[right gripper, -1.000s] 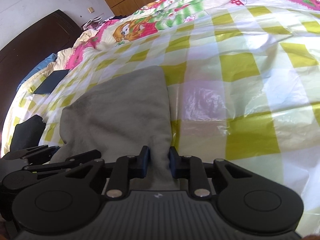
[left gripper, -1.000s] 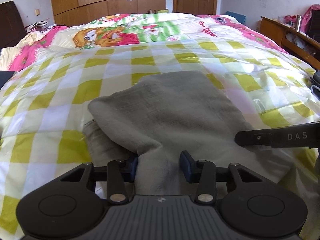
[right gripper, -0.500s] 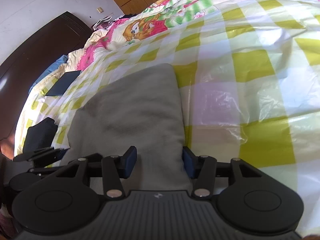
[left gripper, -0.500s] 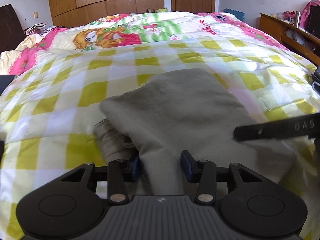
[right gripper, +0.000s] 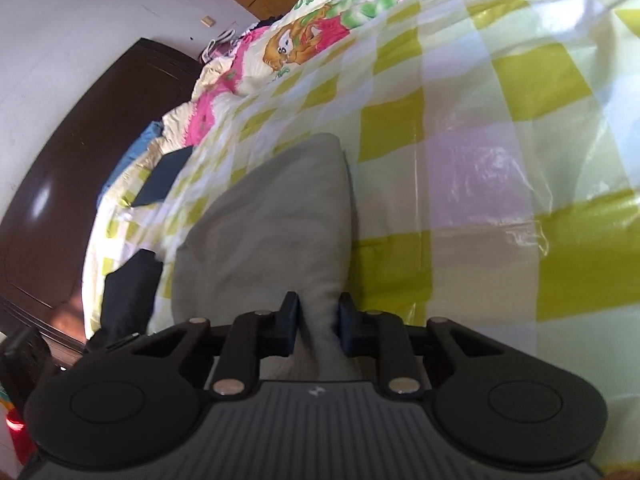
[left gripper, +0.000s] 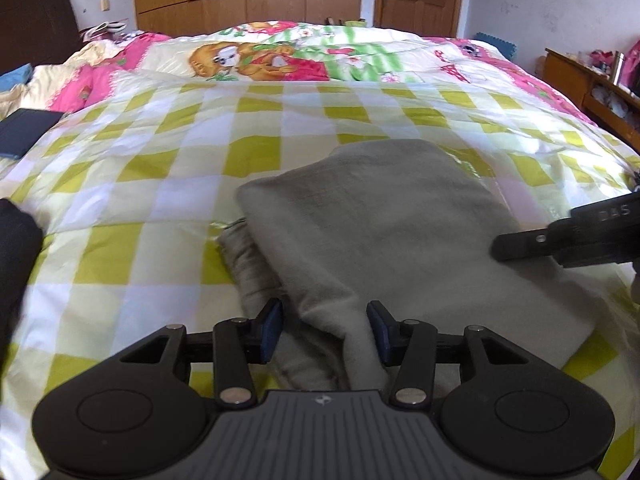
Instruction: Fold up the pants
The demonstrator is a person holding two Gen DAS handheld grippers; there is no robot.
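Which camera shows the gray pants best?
The left wrist view. There the gray pants lie spread on the checked cover, with the folded top layer and a lower layer peeking out at the left edge. The right wrist view shows them tilted and narrower, partly hidden behind the gripper.

Near end of pants [left gripper: 384, 232] hidden under left gripper [left gripper: 325, 330] body; lower layers tucked beneath top fold, count unclear; right gripper [left gripper: 560, 236] cut off by frame edge in left view; dark cloth [left gripper: 14, 264] at bed's [left gripper: 160, 184] left edge cropped, unidentifiable; dresser items [left gripper: 608, 64] too small; right view pants [right gripper: 276, 232] near end hidden too.
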